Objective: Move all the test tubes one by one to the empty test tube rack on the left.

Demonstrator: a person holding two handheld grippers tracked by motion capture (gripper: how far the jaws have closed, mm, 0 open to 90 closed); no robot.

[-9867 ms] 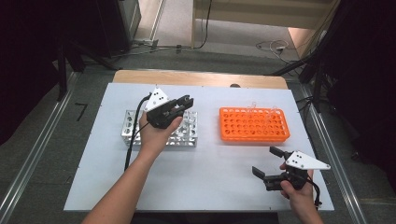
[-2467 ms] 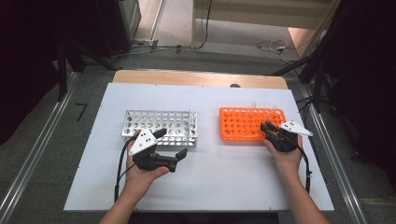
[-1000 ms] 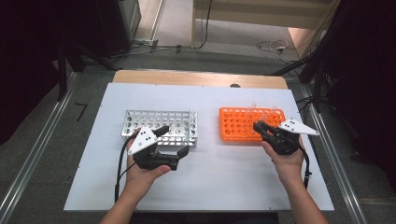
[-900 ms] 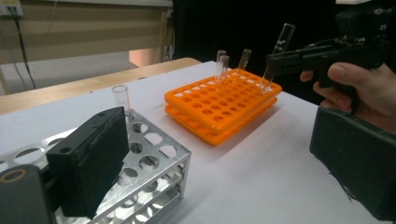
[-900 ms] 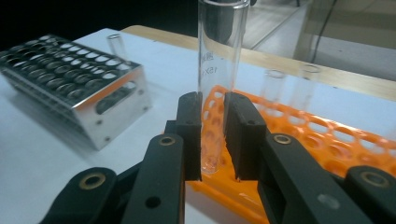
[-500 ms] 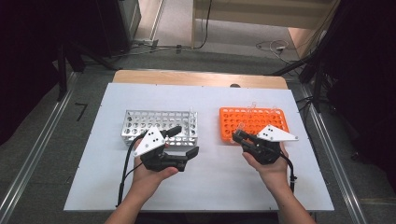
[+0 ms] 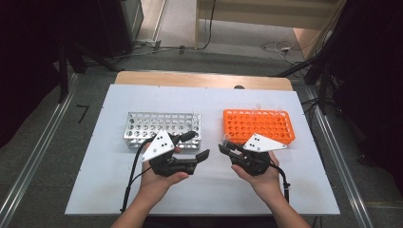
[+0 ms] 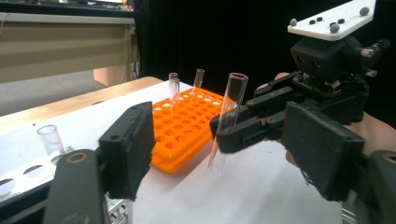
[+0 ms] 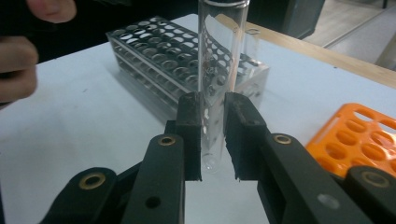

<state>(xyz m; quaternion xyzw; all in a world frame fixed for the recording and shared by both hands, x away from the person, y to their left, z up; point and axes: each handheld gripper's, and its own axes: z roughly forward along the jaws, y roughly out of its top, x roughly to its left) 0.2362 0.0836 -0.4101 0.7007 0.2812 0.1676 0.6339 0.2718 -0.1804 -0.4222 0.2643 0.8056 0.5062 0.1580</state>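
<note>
Glass test tube, light, slippery and fragile, stands upright above the table, pinched near its base by the right claw, while the half-open left claw, which has just been narrowing, waits empty just beside it.

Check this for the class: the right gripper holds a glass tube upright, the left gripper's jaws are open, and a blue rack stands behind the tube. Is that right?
One slip: the rack is orange, not blue, as the high view shows. The rest stands: the right gripper clamps the tube upright, and the left gripper has open jaws.
</note>
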